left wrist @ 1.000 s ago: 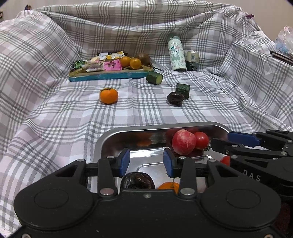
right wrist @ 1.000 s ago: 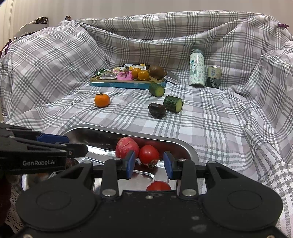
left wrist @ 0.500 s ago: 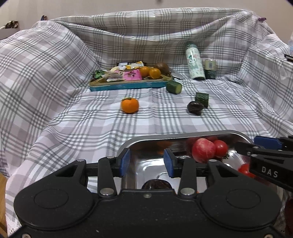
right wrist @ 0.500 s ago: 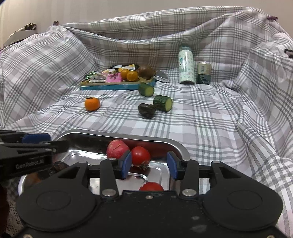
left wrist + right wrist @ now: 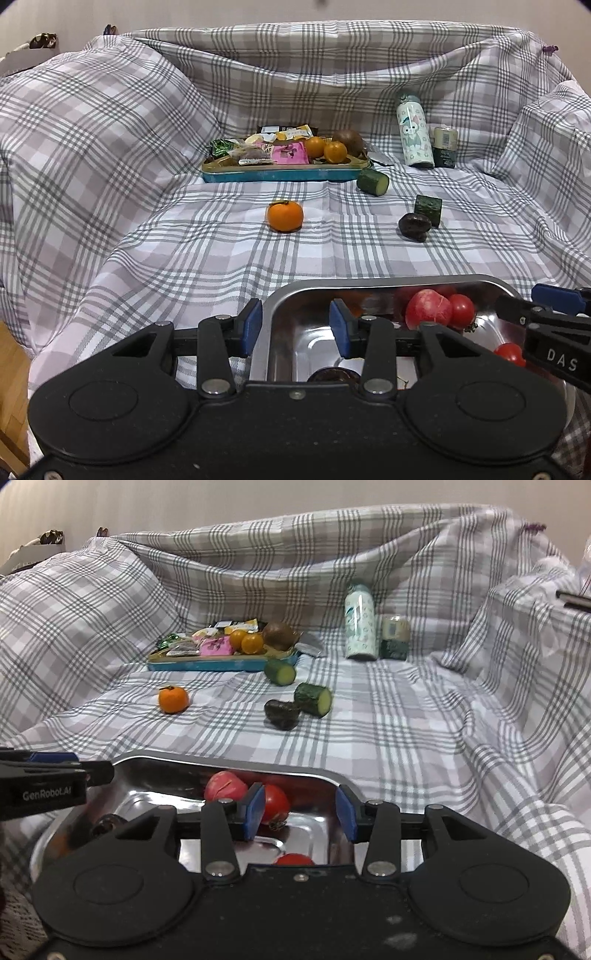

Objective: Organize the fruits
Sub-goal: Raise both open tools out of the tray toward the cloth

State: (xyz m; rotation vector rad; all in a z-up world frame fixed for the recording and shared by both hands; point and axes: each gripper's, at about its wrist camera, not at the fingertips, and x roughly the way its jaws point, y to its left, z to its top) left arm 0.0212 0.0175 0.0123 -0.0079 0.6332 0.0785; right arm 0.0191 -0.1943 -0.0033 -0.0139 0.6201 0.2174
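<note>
A steel tray [image 5: 369, 286] [image 5: 155, 762] lies close in front on the checked cloth. It holds a red apple [image 5: 428, 307] [image 5: 225, 785], tomatoes [image 5: 461, 309] [image 5: 275, 805] and a dark fruit [image 5: 332, 373]. A loose tangerine [image 5: 285, 216] [image 5: 173, 699] lies farther back, with a dark fruit [image 5: 414, 226] [image 5: 282, 713] and two cucumber pieces [image 5: 373, 181] [image 5: 313, 698] to its right. My left gripper [image 5: 295, 326] is open and empty over the tray's left rim. My right gripper [image 5: 301, 812] is open and empty over the tray's right part.
A blue tray [image 5: 284, 173] [image 5: 221, 662] at the back holds snack packets, two tangerines [image 5: 327, 149] and a kiwi [image 5: 348, 140]. A patterned bottle [image 5: 413, 134] [image 5: 358, 622] and a small can [image 5: 445, 147] [image 5: 395, 637] stand back right. Cloth folds rise all around.
Both grippers have drawn back and to the left, still open. The tray now sits lower and more to the right in the left view. No fruit has moved.
</note>
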